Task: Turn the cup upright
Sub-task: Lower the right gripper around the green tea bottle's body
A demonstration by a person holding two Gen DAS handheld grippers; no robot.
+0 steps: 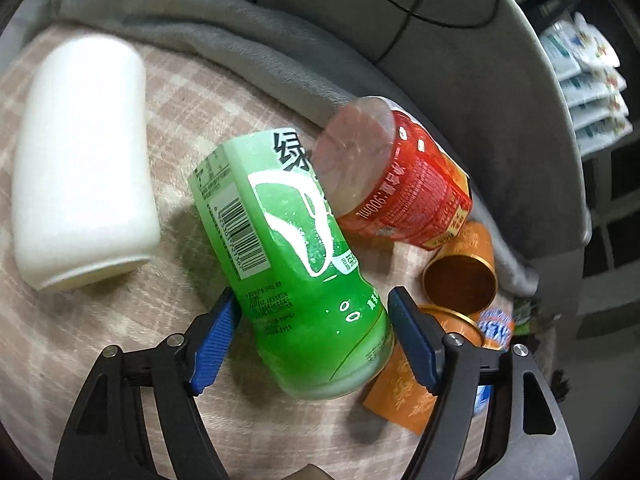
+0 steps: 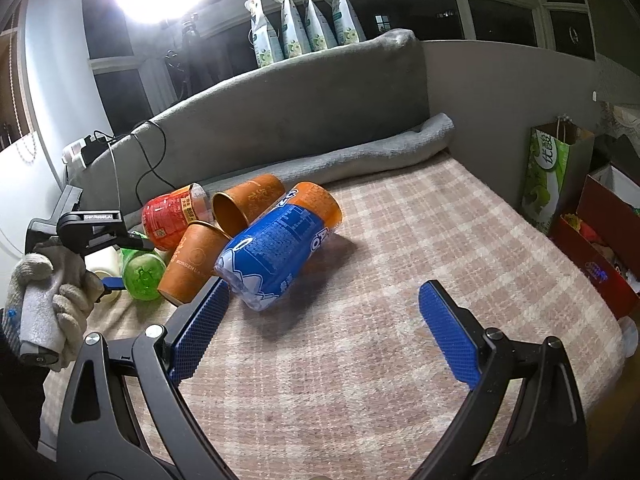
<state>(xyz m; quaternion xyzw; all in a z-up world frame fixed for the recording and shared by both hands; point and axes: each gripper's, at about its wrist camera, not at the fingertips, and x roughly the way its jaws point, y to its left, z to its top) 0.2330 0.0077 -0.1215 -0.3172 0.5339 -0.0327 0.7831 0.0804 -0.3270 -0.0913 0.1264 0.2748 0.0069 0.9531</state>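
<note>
Several cups lie on their sides on a checked blanket (image 2: 400,280). A green cup (image 1: 304,256) lies between the fingers of my left gripper (image 1: 312,312), which is open around its lower end; the pads are just clear of it. It also shows in the right wrist view (image 2: 142,274). A white cup (image 1: 80,160) lies to the left. A red cup (image 1: 404,184), two orange cups (image 1: 464,268) (image 2: 192,264) and a blue-and-orange cup (image 2: 276,248) lie to the right. My right gripper (image 2: 320,320) is open and empty, just short of the blue cup.
A rolled grey blanket (image 2: 360,160) and a grey sofa back (image 2: 300,108) border the far side. A black cable (image 2: 152,160) hangs over the sofa back. A green bag (image 2: 548,176) and a red box (image 2: 600,248) stand off the right edge.
</note>
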